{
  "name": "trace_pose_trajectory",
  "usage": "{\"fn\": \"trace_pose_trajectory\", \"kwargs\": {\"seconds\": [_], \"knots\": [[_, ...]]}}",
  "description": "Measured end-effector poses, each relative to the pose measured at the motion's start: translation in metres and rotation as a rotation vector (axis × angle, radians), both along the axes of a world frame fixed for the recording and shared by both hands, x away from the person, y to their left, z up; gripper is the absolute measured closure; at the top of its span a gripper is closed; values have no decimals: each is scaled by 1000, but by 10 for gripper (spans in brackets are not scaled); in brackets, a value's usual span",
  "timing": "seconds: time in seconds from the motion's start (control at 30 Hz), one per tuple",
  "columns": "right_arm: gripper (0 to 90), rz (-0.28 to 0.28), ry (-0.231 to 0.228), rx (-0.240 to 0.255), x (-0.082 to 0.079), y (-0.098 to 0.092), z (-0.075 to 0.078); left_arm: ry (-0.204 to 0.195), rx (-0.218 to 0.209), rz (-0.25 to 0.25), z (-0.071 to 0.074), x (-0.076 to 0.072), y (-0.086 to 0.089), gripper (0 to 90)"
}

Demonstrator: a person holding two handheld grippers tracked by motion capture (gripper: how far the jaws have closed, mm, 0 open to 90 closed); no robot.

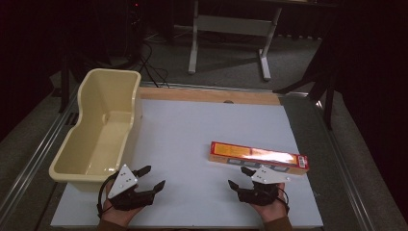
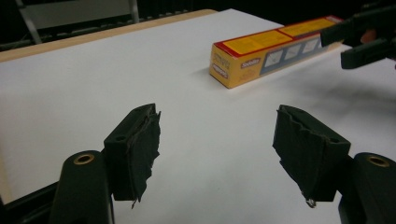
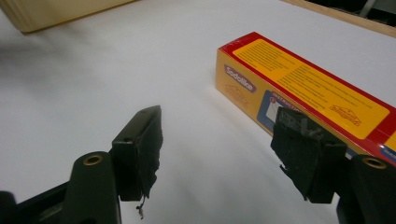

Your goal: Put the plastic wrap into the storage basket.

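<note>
Your long yellow-and-red box (image 1: 258, 158) lies flat on the white table top (image 1: 192, 139), its length running across the table, and it serves as the reference for everything below. Your right gripper (image 1: 241, 178) sits just on your side of the box, near its middle, with one jaw tip close against the box's near long face; whether it touches cannot be told from the high view. In the right gripper view the jaws stand spread wide with only bare table between them, the box (image 3: 308, 93) passing behind the right-hand jaw, its end face with the brand lettering turned toward the camera, nothing pinched. Your left gripper (image 1: 150, 177) is well apart from the box, off its left end and nearer to you, and it too is spread open: the left gripper view shows two separated pads (image 2: 140, 144) over empty white surface, with the box (image 2: 271, 51) farther off beyond them and the other gripper's dark jaws at its far end. The cream plastic tub (image 1: 103, 125) stands well to the left of the box, at the table's left edge, just beyond your left gripper. A strip of bare wood (image 1: 207, 95) edges the table on the far side of the box.
</note>
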State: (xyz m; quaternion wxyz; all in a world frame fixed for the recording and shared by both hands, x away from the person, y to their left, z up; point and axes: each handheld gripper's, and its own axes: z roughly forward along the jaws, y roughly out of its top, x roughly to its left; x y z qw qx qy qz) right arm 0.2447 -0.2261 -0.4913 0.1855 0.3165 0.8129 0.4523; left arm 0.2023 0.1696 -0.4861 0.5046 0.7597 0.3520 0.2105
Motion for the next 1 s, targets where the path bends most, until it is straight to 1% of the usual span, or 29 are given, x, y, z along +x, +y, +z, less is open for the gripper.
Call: {"fn": "trace_pose_trajectory", "kwargs": {"seconds": [0.03, 0.07, 0.17, 0.2, 0.27, 0.47, 0.7, 0.83, 1.0], "knots": [[328, 0, 0, 0, 0, 0, 0, 0, 0, 0, 0, 0, 0, 308], [328, -4, 1, 1, 0, -1, 0, -2, 9, 3, 0, 0, -2, 302], [328, -4, 0, 3, 0, -2, 0, -1, 10, 3, -1, 0, -3, 299], [331, -2, 2, 10, 1, -2, 1, 4, 9, 12, -2, 0, -3, 290], [330, -2, 4, 12, 2, -2, 1, 7, 3, 14, -2, 1, -2, 289], [330, 2, 2, 1, 0, 1, 1, 6, -13, 27, -1, 1, 0, 281], [322, -3, -3, 0, 0, 1, 2, 14, -9, 49, -1, 2, 2, 279], [323, -6, -14, -3, 0, 0, 5, 13, -17, 48, -1, 2, 2, 277], [336, -33, -40, 6, 0, -4, 13, 9, -14, 51, -1, 3, 2, 272]]}}
